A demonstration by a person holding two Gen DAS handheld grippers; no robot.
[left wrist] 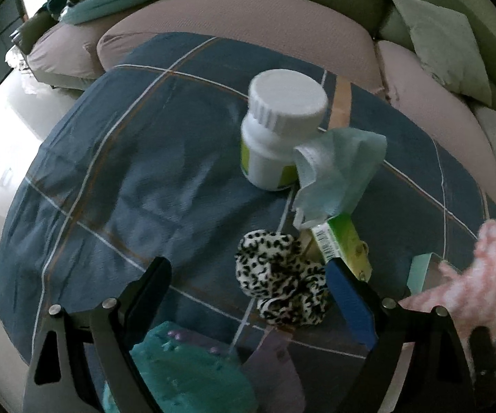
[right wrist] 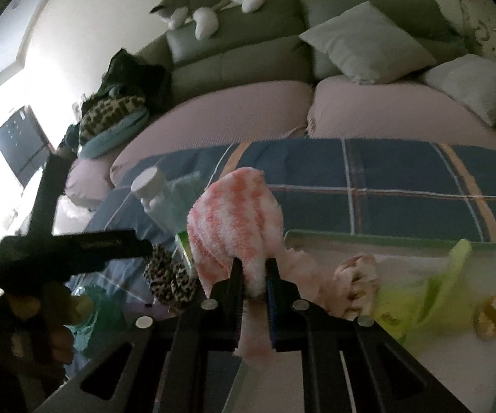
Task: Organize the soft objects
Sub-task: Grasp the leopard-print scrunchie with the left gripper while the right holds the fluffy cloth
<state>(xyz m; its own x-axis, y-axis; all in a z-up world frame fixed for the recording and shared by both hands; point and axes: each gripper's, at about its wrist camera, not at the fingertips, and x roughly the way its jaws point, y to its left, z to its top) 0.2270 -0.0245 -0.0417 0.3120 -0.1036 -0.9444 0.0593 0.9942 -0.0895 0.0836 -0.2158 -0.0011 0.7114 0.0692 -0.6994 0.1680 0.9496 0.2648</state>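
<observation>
The right claw (right wrist: 254, 270) pinches a pink fuzzy sock (right wrist: 234, 216), lifted clear at nine o'clock of the tray (right wrist: 368, 237) that collects soft things. The left claw (left wrist: 248, 285), spread wide, straddles the leopard scrunchie (left wrist: 282, 275), probably next.

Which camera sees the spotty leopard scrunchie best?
The left wrist view. There the leopard scrunchie sits sharp and close on the blue checked cloth, between the open left gripper's jaws. In the right wrist view the scrunchie is small, dark and partly hidden behind the pink striped sock.
</observation>
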